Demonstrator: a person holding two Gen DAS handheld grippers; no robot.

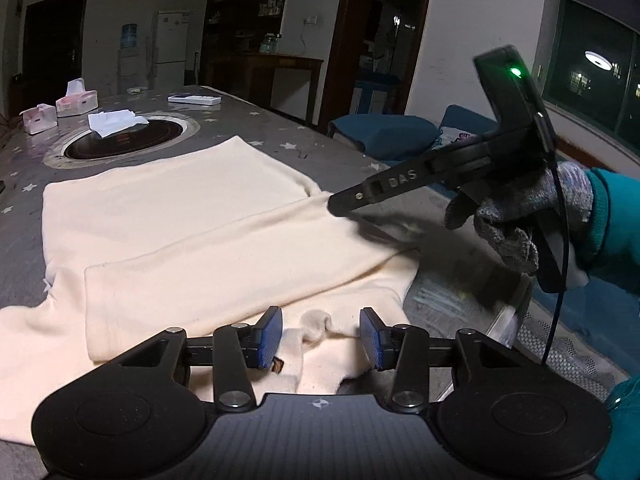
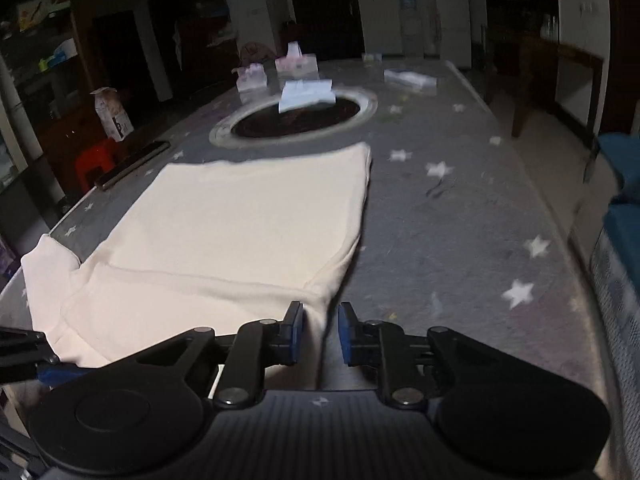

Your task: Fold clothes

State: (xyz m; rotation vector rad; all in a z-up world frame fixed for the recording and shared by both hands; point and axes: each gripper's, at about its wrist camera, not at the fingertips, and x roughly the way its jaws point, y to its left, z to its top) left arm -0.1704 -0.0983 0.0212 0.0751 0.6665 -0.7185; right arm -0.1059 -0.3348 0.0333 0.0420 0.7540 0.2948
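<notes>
A cream sweater [image 1: 192, 216] lies flat on the grey star-patterned table [image 1: 320, 152], one sleeve folded across its body. My left gripper [image 1: 320, 337] is open just above the near edge, with the bunched collar [image 1: 316, 320] between its blue pads. A gloved hand [image 1: 520, 216] holds my right gripper [image 1: 336, 205], whose tip rests over the sweater's right shoulder fold. In the right wrist view the right gripper [image 2: 321, 333] is open, and the sweater [image 2: 240, 220] has its right edge running between the pads. The left gripper's tip [image 2: 28, 354] shows at the lower left.
A round black hob [image 1: 120, 142] is sunk in the table beyond the sweater, with white paper [image 1: 114, 120] on it. Pink tissue boxes [image 1: 76, 102] and a flat white box [image 1: 194, 99] sit farther back. Blue cushions [image 1: 384, 132] lie right of the table; a red stool [image 2: 94, 162] stands left.
</notes>
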